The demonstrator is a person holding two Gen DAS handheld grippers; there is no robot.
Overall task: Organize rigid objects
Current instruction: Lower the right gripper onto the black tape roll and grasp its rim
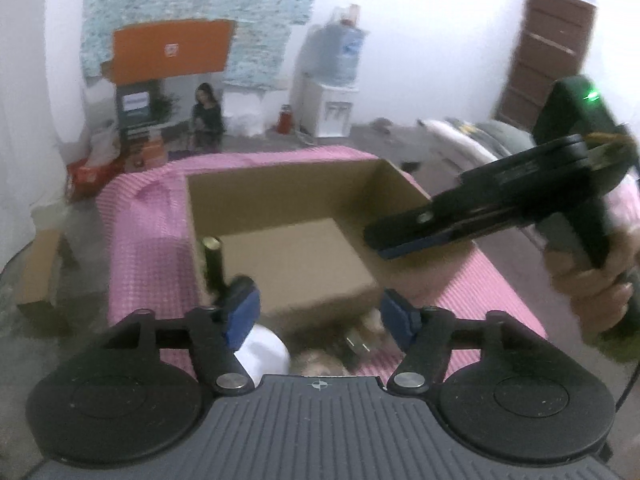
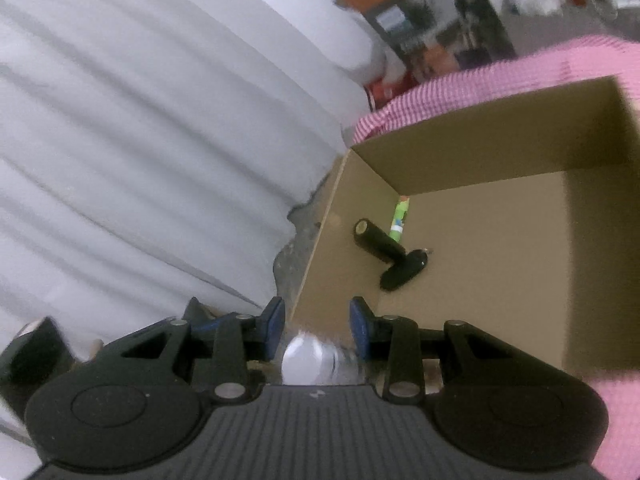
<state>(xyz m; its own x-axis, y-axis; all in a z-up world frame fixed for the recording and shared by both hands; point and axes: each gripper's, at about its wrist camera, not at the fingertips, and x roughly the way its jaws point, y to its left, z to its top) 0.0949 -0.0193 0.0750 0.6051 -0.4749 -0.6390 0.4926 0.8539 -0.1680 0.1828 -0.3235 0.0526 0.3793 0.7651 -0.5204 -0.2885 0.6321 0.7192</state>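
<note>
An open cardboard box (image 1: 280, 200) stands on a pink checked cloth (image 1: 152, 232). In the right wrist view the box (image 2: 480, 152) holds a black T-shaped tool (image 2: 384, 248) and a green tube (image 2: 400, 216). The black tool's handle also shows in the left wrist view (image 1: 214, 264), close by my left fingertip. My left gripper (image 1: 318, 312) is open and empty at the box's near edge, above a white round object (image 1: 264, 352) and blurred small items (image 1: 352, 340). My right gripper (image 2: 318, 326) is open over the box's near left corner, with a white-capped object (image 2: 304, 356) below its jaws; it also shows in the left wrist view (image 1: 384, 240).
A white curtain (image 2: 140, 140) hangs left of the box. Beyond the table are a water dispenser (image 1: 332, 92), an orange box (image 1: 172, 50), a seated person (image 1: 206, 116), a brown door (image 1: 544, 56) and a cardboard piece (image 1: 40, 276) on the floor.
</note>
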